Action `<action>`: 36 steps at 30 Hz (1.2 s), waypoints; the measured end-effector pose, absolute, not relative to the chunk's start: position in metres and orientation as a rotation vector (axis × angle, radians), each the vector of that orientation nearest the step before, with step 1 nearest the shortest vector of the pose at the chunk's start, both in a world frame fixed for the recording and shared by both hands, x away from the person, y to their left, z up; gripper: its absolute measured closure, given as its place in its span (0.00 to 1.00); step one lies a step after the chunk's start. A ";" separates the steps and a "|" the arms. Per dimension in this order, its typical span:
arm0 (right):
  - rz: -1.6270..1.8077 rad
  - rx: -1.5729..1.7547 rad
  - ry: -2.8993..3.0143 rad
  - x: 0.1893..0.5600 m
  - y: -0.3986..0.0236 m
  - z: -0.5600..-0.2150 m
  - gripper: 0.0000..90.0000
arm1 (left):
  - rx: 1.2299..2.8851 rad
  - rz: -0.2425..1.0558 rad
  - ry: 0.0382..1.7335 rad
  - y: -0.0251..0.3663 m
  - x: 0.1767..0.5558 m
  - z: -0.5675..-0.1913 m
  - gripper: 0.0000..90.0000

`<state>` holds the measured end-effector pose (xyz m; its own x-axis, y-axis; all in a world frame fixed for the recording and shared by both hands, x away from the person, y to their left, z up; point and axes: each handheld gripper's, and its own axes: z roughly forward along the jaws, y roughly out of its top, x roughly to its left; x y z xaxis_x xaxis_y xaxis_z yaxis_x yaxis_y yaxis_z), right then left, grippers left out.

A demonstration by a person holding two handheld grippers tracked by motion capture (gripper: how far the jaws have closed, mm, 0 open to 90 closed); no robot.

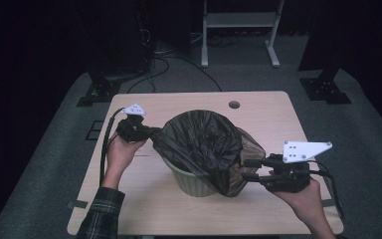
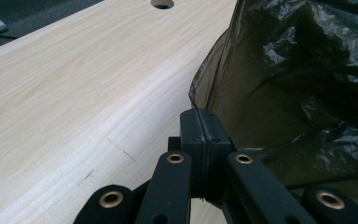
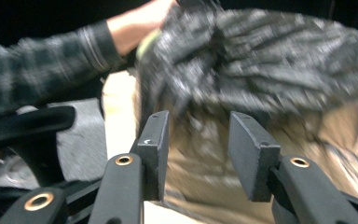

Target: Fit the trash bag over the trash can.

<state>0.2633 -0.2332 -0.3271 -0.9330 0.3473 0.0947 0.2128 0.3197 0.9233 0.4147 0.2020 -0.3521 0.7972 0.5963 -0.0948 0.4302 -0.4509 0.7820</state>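
Observation:
A black trash bag lines a beige ribbed bin in the middle of the wooden table. The bag's left rim is pulled out sideways, and my left gripper is shut on that edge. In the left gripper view the jaws press flat together where the bag runs into them. My right gripper sits at the bin's right side, jaws parted beside loose bag film. In the right gripper view the pads stand apart, with the blurred bag just beyond them and nothing pinched.
A round cable hole lies near the table's far edge. Behind the table stand a white frame and two black stand bases, with cables on the grey floor. A plaid sleeve shows in the right gripper view.

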 end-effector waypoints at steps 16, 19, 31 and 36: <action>1.660 0.430 2.495 0.284 -0.144 -0.291 0.61 | 2.109 0.237 0.749 0.202 0.414 -0.351 1.00; 1.635 0.448 2.514 0.292 -0.133 -0.293 0.63 | 2.105 0.240 0.747 0.203 0.413 -0.351 1.00; 1.645 0.433 2.553 0.291 -0.121 -0.301 1.00 | 2.106 0.236 0.747 0.203 0.413 -0.350 1.00; 1.686 0.370 2.559 0.278 -0.114 -0.304 1.00 | 2.112 0.233 0.743 0.202 0.413 -0.351 1.00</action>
